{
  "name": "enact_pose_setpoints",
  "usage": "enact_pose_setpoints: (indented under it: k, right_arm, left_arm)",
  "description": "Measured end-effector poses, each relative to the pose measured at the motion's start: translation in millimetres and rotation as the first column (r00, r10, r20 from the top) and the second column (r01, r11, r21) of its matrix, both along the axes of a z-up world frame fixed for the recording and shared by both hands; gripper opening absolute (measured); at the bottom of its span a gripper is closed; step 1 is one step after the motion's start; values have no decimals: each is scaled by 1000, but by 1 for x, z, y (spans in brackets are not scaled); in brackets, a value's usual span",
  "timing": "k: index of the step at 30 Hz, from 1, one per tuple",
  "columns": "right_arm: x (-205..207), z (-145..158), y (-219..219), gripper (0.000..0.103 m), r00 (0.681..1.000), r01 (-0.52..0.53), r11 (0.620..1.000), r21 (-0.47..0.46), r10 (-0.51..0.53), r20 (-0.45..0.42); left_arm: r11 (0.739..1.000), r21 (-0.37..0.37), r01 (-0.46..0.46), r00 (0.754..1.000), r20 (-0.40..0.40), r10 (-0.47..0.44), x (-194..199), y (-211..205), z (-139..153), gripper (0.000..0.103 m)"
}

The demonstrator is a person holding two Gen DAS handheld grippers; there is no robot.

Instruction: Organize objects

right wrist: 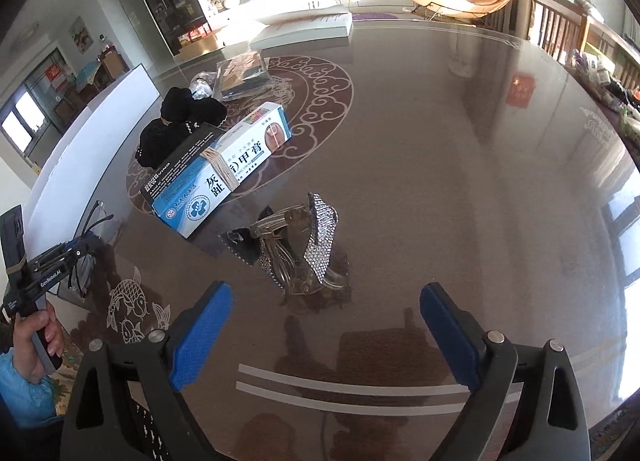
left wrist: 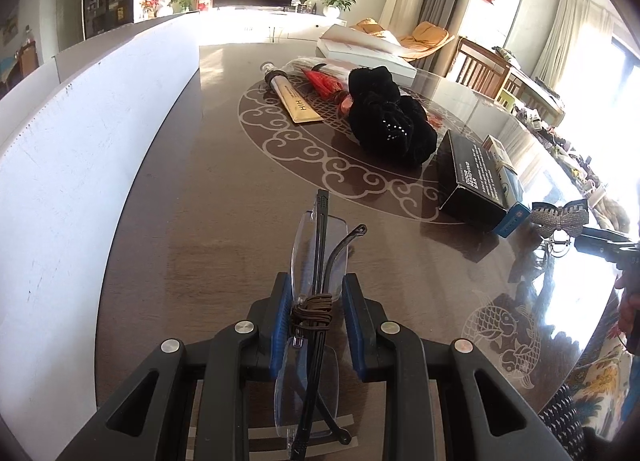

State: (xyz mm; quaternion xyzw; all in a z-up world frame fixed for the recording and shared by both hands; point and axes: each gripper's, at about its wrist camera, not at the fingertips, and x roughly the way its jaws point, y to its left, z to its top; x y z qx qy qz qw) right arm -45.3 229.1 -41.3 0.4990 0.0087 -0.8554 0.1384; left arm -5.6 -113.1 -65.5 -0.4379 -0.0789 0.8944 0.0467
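Note:
Folded rimless glasses (left wrist: 320, 245) with a brown cord wound around them stand upright between the blue pads of my left gripper (left wrist: 318, 285), which is shut on them above the dark table (left wrist: 192, 229). A rhinestone bow hair clip (right wrist: 316, 237) lies on the table just ahead of my right gripper (right wrist: 326, 293). That gripper's jaws stand wide apart with nothing between them. The same clip (left wrist: 560, 217) shows at the right edge of the left wrist view. The left gripper with the glasses (right wrist: 92, 221) appears at the far left of the right wrist view.
A black scrunchie (left wrist: 384, 117), a black box (left wrist: 468, 177), a blue and white carton (right wrist: 224, 177), a gold tube (left wrist: 296, 101) and a white flat box (left wrist: 368, 49) lie around the table's middle. A tall white panel (left wrist: 80, 141) runs along the left side.

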Motion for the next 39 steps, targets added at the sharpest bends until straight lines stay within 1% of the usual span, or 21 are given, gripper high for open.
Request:
enact_pose_setpoints:
  k: [2, 3, 4, 5, 7, 9, 10, 11, 14, 17, 21, 24, 25, 26, 27, 29, 30, 33, 35, 37, 39]
  right_arm:
    - [-10, -6, -16, 95, 996, -81, 995, 66, 82, -24]
    - [-14, -9, -25, 83, 992, -118, 988, 100, 122, -37]
    - [-18, -11, -31, 67, 987, -152, 984, 97, 155, -31]
    - [-22, -13, -34, 46, 985, -171, 983, 72, 172, 0]
    - [-20, -8, -38, 24, 987, -159, 986, 57, 160, -1]
    - [-10, 7, -40, 24, 989, -142, 989, 31, 142, -30]
    - [-5, 16, -42, 24, 989, -136, 990, 19, 137, -48]
    - [1, 27, -46, 24, 988, -140, 990, 8, 140, -67]
    - [12, 60, -71, 24, 975, -186, 982, -26, 181, -130]
    - [12, 89, -115, 24, 950, -268, 960, -75, 251, -183]
    - [8, 123, -188, 24, 894, -400, 909, -119, 359, -269]
    - [9, 144, -223, 24, 860, -459, 873, -161, 392, -326]
    - [10, 148, -229, 24, 853, -470, 867, -165, 397, -339]
    - [14, 152, -232, 24, 845, -478, 863, -165, 401, -353]
    - [16, 155, -234, 24, 841, -482, 861, -163, 402, -362]
    - [22, 157, -229, 24, 840, -478, 864, -161, 395, -372]
    - [25, 157, -222, 24, 844, -468, 869, -159, 386, -373]
    - [31, 152, -195, 24, 862, -429, 891, -149, 354, -363]
    - [36, 151, -176, 25, 875, -401, 903, -153, 328, -356]
    - [41, 147, -161, 25, 883, -380, 912, -156, 307, -355]
    - [47, 147, -145, 25, 889, -363, 916, -173, 284, -359]
  left_arm:
    - [1000, 26, 7, 1000, 0, -7, 1, -1, 0, 25]
    - [999, 39, 7, 1000, 0, -7, 1, -1, 0, 25]
    - [998, 58, 7, 1000, 3, -7, 2, -2, 0, 25]
    - [996, 85, 7, 1000, 6, -8, 3, -4, 0, 25]
    - [992, 125, 5, 1000, -3, -5, 8, -7, 4, 25]
    - [986, 167, 4, 1000, -23, -1, 14, -11, 14, 25]
    - [982, 187, 4, 999, -37, 3, 18, -13, 21, 17]
    - [977, 211, 9, 999, -50, 1, 20, -16, 28, 12]
    - [961, 277, 1, 994, -107, 30, 30, -31, 57, 11]
    - [950, 312, -20, 984, -163, 74, 40, -55, 86, 11]
    - [954, 296, -56, 971, -207, 121, 55, -89, 118, 11]
    - [966, 254, -42, 983, -161, 85, 61, -90, 123, 11]
    - [970, 240, -30, 988, -138, 65, 61, -83, 119, 13]
    - [973, 231, -13, 993, -113, 40, 61, -74, 113, 20]
    - [973, 230, -3, 996, -86, 24, 60, -62, 104, 32]
    - [968, 251, -10, 999, -36, 20, 58, -35, 80, 79]
    - [963, 268, -26, 999, -13, 30, 57, -22, 66, 82]
    - [953, 289, -95, 993, 95, 70, 42, 11, 27, 82]
    - [954, 258, -153, 984, 124, 125, 27, 25, 14, 82]
    - [956, 225, -191, 978, 127, 165, 10, 36, 9, 82]
    - [960, 144, -240, 967, 124, 223, -6, 43, 7, 82]
